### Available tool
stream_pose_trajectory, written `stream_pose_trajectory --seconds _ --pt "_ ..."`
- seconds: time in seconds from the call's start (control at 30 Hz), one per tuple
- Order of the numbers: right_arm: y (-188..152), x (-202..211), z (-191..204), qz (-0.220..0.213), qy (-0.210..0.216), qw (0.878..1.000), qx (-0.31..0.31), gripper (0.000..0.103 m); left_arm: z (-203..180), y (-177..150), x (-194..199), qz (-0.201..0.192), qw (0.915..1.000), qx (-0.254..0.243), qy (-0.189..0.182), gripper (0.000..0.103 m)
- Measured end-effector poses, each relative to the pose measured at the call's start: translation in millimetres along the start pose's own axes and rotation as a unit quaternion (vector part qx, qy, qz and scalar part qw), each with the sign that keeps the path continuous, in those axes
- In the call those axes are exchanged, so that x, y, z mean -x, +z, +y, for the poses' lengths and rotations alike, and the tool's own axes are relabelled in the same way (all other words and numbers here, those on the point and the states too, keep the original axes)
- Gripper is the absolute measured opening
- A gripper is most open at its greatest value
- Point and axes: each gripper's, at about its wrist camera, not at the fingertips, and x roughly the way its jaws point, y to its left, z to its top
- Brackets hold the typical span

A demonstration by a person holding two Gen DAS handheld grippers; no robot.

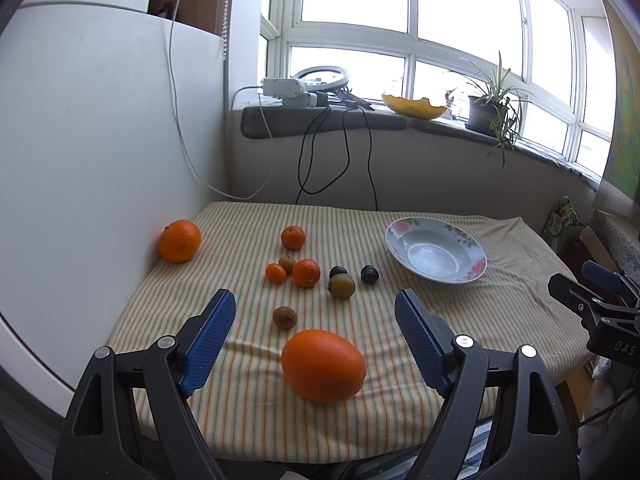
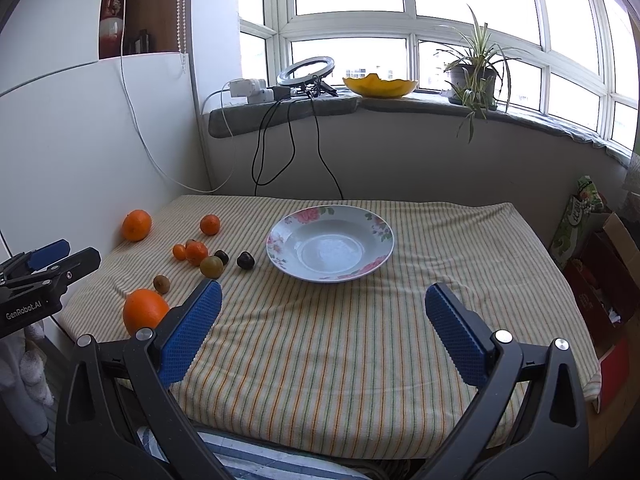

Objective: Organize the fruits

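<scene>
Beside the plate [image 2: 376,224], right view alone shows bare cloth [image 2: 360,340].

This is a lived-in home, a room or glazed balcony with a curved bay window [image 2: 400,12] filling the upper half of both views. On the sill in the upper middle stand a potted spider plant [image 2: 474,70], a yellow melon rind [image 2: 380,86], a ring light [image 2: 308,70] and white chargers with cables trailing down the wall. A table under a striped cloth [image 2: 360,340] carries a floral soup plate [image 2: 330,248]. Boxes and a green bag [image 2: 578,216] crowd the right edge.
</scene>
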Motion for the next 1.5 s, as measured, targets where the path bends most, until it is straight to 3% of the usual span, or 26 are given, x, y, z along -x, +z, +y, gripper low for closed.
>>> stream_pose_trajectory --seconds 0.7,0.9,1.03,1.2,1.5 --pt "-2 -7 2 0.01 0.009 1.0 0.001 0.103 2 -3 -3 0.004 1.0 0.003 -0.002 0.082" --pt "0 -18 7 0.027 0.044 0.999 0.009 0.103 11 -13 -9 0.019 0.9994 0.019 -0.023 0.082" --pt "2 -32 14 0.053 0.09 0.995 0.01 0.103 21 -26 -15 0.044 0.9971 0.04 -0.048 0.081" --pt "4 -54 34 0.087 0.154 0.984 0.02 0.103 34 -41 -26 0.07 0.9932 0.066 -0.066 0.081" --pt "0 -118 85 0.198 0.265 0.943 0.04 0.102 37 -57 -46 0.111 0.984 0.089 -0.107 0.08"
